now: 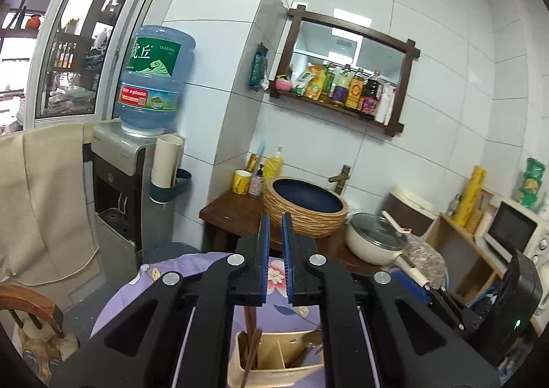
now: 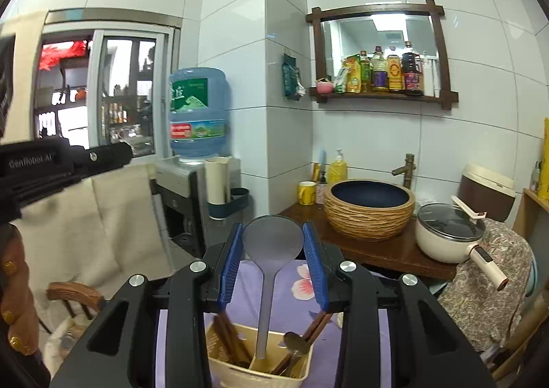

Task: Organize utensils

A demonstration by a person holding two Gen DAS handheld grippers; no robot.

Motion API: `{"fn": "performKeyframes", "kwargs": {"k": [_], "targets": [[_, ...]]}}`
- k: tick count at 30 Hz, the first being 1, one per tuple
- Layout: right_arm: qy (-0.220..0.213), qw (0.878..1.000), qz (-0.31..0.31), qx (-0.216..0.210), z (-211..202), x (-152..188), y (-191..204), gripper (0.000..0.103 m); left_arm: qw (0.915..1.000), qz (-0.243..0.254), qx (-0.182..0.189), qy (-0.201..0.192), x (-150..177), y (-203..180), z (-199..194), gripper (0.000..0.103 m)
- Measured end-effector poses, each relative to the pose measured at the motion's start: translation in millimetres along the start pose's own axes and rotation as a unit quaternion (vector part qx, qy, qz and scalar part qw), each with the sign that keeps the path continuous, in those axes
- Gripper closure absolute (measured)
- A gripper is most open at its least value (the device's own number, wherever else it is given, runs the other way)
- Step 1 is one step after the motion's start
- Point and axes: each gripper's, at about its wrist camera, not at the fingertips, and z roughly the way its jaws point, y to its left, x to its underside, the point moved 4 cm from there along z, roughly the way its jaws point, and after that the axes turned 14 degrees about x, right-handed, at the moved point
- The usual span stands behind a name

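Note:
A cream utensil holder (image 2: 236, 372) with compartments stands on the purple floral cloth; it also shows in the left wrist view (image 1: 240, 371). It holds brown chopsticks (image 2: 228, 336), a metal spoon (image 2: 295, 343) and an upright grey ladle (image 2: 271, 247). My right gripper (image 2: 272, 233) is open, its blue pads either side of the ladle's bowl without touching it. My left gripper (image 1: 276, 226) is above the holder, its blue pads nearly together with a narrow gap and nothing between them. Chopsticks (image 1: 250, 336) stand in the holder's left compartment below it.
A wooden counter (image 2: 384, 250) behind carries a wicker basin (image 2: 369, 209), a cream lidded pot (image 2: 446, 233) and a yellow mug (image 2: 306, 193). A water dispenser (image 2: 197, 182) stands at the left, a wooden chair (image 2: 73, 295) beside the table. The left gripper's body (image 2: 51, 164) shows at the right view's left edge.

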Motion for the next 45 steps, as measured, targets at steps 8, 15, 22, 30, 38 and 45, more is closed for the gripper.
{"fn": "performKeyframes", "kwargs": {"k": [8,15,22,30,38,45], "targets": [[0.047,0.999,-0.02,0.01,40.8,51.4,9.5,0.068,0.9985,-0.037,-0.008,0.041,34.2,51.3,19.6,0.096],[0.072,0.997,-0.041,0.007,50.5,86.7,23.2,0.068,0.9891,-0.082,-0.085,0.087,91.9,138.3,14.7,0.073],[0.09,0.995,-0.046,0.004,52.3,114.6,29.8,0.067,0.9704,-0.126,-0.144,0.147,169.3,208.0,23.0,0.069],[0.066,0.996,-0.056,0.015,42.3,120.5,29.1,0.051,0.9621,-0.116,-0.146,0.199,218.5,208.6,48.3,0.045],[0.051,0.999,-0.009,0.009,1.2,120.2,2.7,0.037,0.9602,-0.092,-0.149,0.218,226.4,198.1,66.7,0.032],[0.097,0.995,0.017,0.005,-25.9,165.9,-15.6,0.036,0.9492,-0.121,-0.147,0.251,238.2,206.9,121.0,0.059]]}}
